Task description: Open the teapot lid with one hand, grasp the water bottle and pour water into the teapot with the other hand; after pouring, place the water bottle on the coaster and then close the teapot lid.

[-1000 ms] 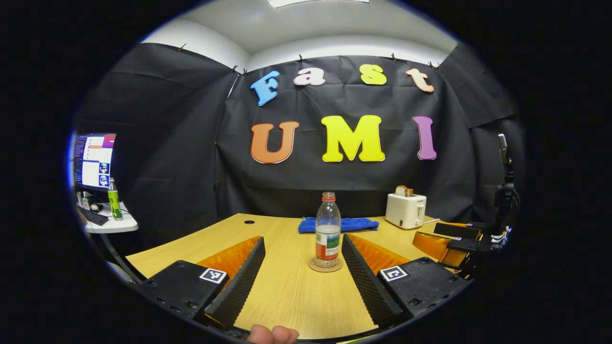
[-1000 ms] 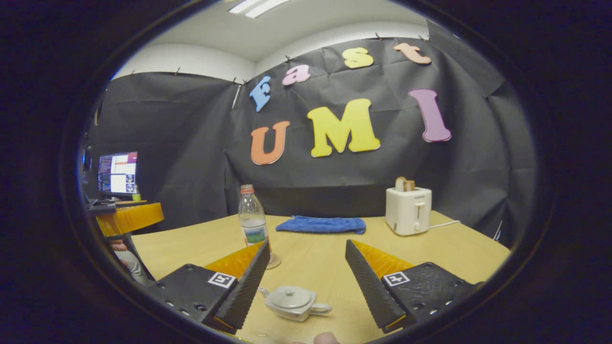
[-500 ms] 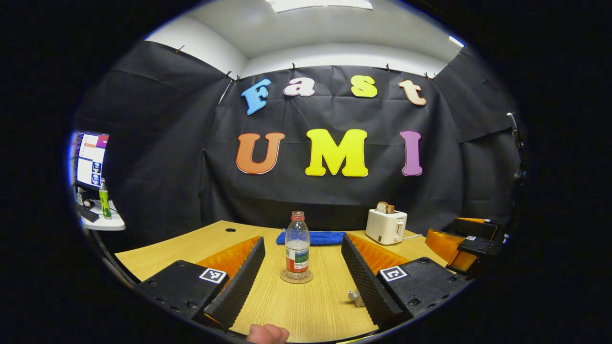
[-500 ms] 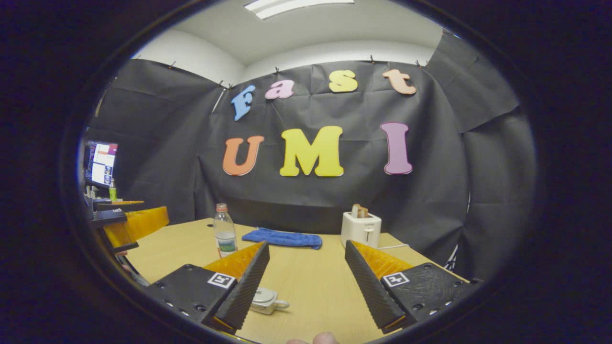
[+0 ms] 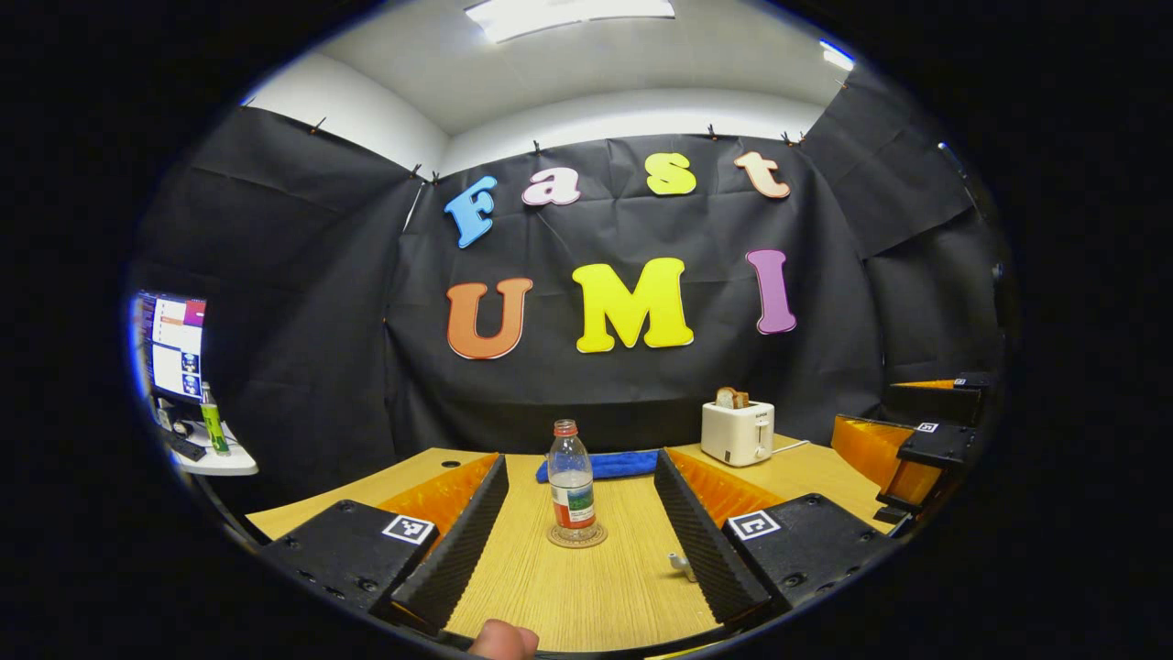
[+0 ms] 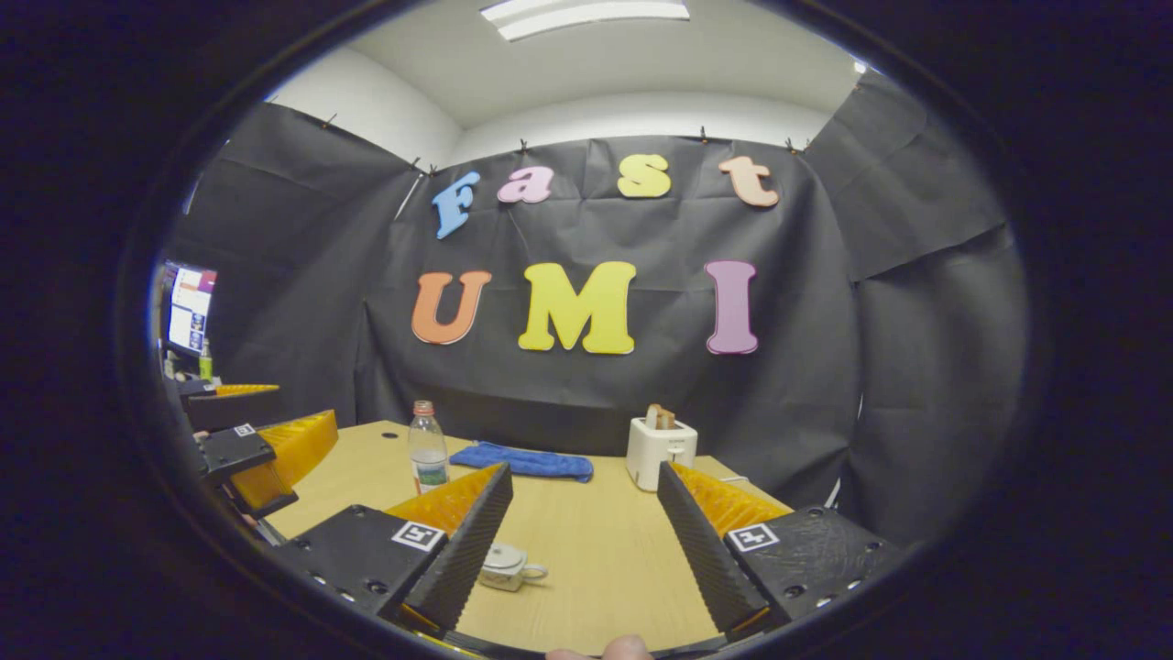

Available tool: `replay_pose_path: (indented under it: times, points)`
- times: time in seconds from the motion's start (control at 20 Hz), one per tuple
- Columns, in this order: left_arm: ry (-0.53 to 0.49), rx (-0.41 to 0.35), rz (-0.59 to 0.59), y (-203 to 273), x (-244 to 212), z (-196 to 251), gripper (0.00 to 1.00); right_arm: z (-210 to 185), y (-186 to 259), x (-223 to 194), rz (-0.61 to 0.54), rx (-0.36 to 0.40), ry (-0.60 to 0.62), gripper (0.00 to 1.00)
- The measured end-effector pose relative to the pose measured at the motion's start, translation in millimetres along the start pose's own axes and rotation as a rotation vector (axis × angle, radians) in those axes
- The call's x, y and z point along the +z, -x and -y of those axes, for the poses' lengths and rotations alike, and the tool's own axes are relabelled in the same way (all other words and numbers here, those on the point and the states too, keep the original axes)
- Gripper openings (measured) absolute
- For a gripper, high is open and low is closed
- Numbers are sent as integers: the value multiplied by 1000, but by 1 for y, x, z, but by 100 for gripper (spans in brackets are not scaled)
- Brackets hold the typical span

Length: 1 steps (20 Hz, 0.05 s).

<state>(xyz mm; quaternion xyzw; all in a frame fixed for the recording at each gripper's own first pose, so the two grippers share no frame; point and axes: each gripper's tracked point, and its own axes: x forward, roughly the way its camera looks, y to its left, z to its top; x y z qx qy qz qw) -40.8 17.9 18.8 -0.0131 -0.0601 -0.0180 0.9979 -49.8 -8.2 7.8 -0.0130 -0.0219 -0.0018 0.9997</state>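
A clear water bottle (image 5: 572, 481) with a red cap stands upright on a round coaster (image 5: 576, 536) in the middle of the wooden table (image 5: 586, 596). My left gripper (image 5: 580, 458) is open, held back from the bottle, which shows between its fingers. In the right gripper view the small white teapot (image 6: 506, 566) sits with its lid on, partly hidden by the near finger. Its spout (image 5: 678, 561) peeks out in the left gripper view. My right gripper (image 6: 584, 471) is open and holds nothing. The bottle (image 6: 427, 449) stands farther left.
A white toaster (image 5: 737, 433) with bread and a blue cloth (image 5: 600, 465) lie at the table's back. The other gripper (image 5: 916, 449) hovers at the right edge, and the left one (image 6: 266, 449) shows at the left. A side desk with a monitor (image 5: 174, 344) stands far left.
Both grippers have drawn back from the table, so the bottle and teapot look smaller and farther. The right gripper view has swung right, shifting the teapot toward the left finger. Both stay open.
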Motion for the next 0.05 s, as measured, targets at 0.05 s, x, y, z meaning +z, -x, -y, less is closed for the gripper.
replay_pose_path:
  times: [0.05]
  points:
    - [-1,2,2,1,1,-2,100,0,0,1,2,-7,3,97]
